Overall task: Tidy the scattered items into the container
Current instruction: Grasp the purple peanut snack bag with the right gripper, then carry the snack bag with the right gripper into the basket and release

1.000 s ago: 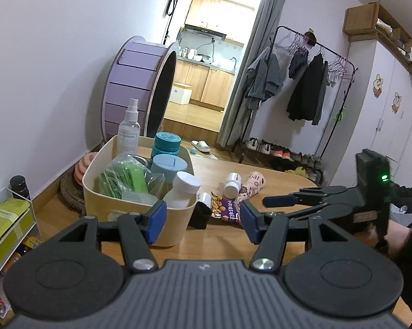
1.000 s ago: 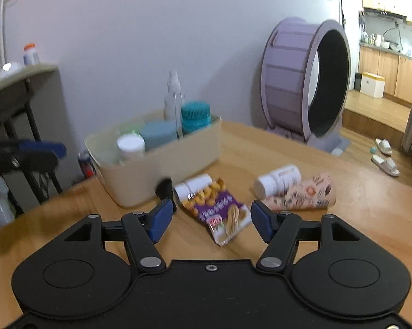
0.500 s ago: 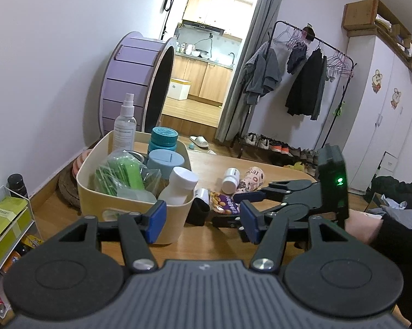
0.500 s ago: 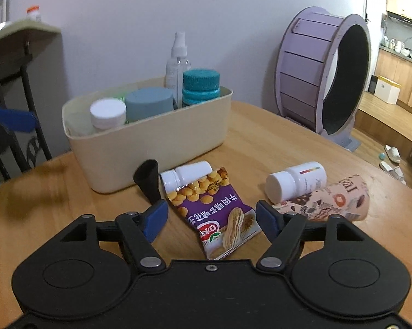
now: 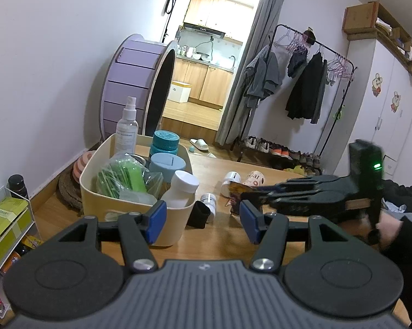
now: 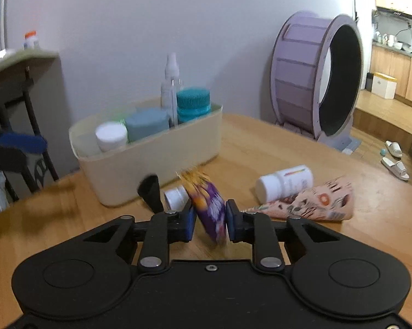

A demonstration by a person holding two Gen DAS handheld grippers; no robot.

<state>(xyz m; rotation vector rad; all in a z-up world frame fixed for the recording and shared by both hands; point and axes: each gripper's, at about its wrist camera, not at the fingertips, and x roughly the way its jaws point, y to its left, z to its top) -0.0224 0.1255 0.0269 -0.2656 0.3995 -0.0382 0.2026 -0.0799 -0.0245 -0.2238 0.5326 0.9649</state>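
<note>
Peanut packet [image 6: 209, 210], the purple one, is standing on its edge between the blue pads of the right gripper [image 6: 209, 220], low over the wooden table [image 6: 260, 148] just in front of the cream container [image 6: 151, 164]. The jaws have just been closing, and now they are pinching the packet at its lower half. I judge that it is light, soft and crinkly, with loose nuts inside, so it is probably bending and sliding a little in the grip; holding it across the flat middle looks safer than at a sealed end. The left gripper [image 5: 203, 219] is hanging half open near the container's front wall, and nothing is between its fingers. On the table four other things are waiting: one white pill bottle [image 6: 284, 182] lying on its side, one small white-capped bottle [image 6: 175, 197], one black piece [image 6: 151, 192] and one patterned pouch [image 6: 310, 203]. Inside the container I am counting one spray bottle [image 5: 126, 131], one teal-lidded jar [image 5: 164, 145], one blue-grey jar [image 5: 167, 164], one white-capped bottle [image 5: 182, 189] and one green bag [image 5: 123, 178].
</note>
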